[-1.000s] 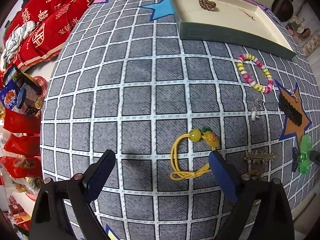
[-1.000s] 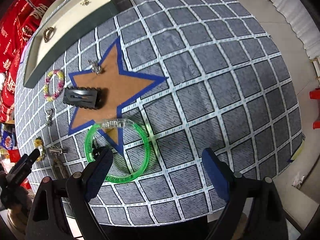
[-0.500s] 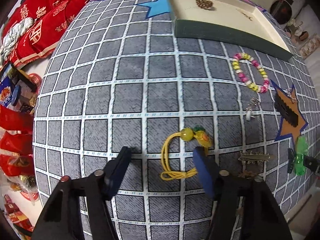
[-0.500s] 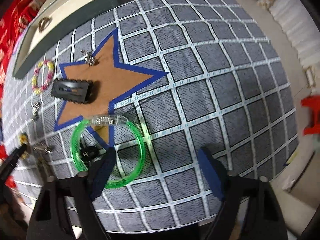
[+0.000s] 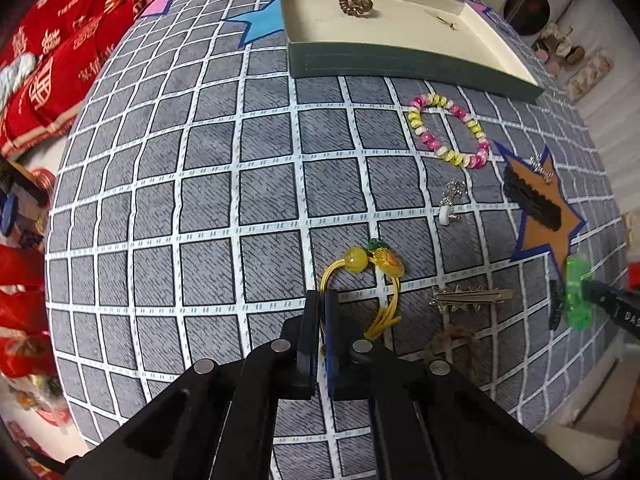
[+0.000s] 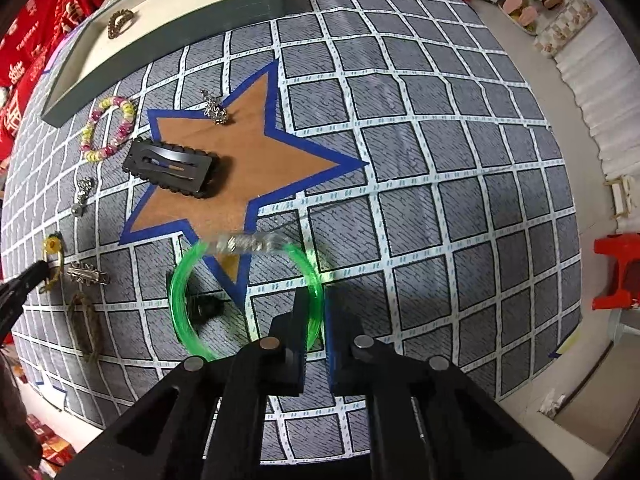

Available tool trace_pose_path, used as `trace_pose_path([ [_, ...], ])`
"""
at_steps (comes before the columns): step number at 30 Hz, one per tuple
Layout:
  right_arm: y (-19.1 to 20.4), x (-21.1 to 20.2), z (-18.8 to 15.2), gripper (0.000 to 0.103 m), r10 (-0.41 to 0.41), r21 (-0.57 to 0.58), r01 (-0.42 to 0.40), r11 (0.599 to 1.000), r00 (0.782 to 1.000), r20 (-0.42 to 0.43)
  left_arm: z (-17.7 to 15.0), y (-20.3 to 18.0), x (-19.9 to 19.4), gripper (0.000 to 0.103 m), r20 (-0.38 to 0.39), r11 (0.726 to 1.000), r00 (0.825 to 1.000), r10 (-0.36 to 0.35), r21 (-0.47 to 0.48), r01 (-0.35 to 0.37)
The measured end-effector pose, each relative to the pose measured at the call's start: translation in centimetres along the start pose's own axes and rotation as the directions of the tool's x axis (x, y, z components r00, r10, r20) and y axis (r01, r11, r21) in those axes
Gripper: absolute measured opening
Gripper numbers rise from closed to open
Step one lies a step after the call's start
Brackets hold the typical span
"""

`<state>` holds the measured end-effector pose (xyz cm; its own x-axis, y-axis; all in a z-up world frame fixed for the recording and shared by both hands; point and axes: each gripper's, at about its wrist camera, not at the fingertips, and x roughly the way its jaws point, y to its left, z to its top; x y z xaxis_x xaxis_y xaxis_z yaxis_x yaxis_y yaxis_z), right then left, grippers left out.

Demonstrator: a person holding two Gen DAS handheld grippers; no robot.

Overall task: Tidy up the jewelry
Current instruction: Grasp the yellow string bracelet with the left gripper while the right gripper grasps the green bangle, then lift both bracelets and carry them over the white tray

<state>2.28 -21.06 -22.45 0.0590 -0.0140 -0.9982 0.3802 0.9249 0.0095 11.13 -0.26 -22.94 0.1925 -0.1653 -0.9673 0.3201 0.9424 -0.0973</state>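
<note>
The yellow cord hair tie (image 5: 372,280), with its bead and small pineapple charm, lies on the bench (image 5: 200,200), and its left side is pinched between the closed left tongs (image 5: 325,300). The green plastic bangle (image 6: 244,288) is gripped in the same way by the right tongs (image 6: 316,300), whose fingers are closed on its right edge; the bangle looks blurred, so it is judged that it is just being lifted or shifted. Both pieces are not yet carried to the tray (image 5: 400,64), which stands at the far side of the bench, well apart from both tongs. In the tray only a brown spiral hair tie (image 5: 354,0) and one small metal piece (image 5: 446,20) are seen, so the task is judged to be at an early stage. Much is left outside: the pink and yellow bead bracelet (image 5: 448,132) just beside the tray wall, a silver earring (image 5: 450,200), a black hair clip (image 6: 170,166) and a small silver ornament (image 6: 216,108) on the brown star (image 6: 256,152), a metal clip (image 5: 468,298), a brown braided ring (image 6: 86,324) and a small dark item (image 6: 206,306) inside the bangle. After the two held pieces, these must still be brought over.
</note>
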Motion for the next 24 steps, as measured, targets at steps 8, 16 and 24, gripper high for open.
trace_pose_path([
  [8,-0.7,-2.3,0.6,0.007,0.062,0.016,-0.063,0.998,0.998,0.031,-0.2,1.1,-1.8,0.010,0.055,0.999,0.997,-0.049,-0.021,0.050],
  [16,-0.7,-5.0,2.6,0.007,0.095,0.019,-0.097,0.995,0.993,0.070,1.3,0.3,-3.9,0.008,0.087,0.996,0.992,-0.087,-0.013,0.088],
  [24,-2.5,-5.4,4.2,0.007,0.118,0.026,-0.120,0.992,0.991,0.067,0.5,0.0,-3.6,0.008,0.042,1.000,0.999,-0.019,-0.017,0.019],
])
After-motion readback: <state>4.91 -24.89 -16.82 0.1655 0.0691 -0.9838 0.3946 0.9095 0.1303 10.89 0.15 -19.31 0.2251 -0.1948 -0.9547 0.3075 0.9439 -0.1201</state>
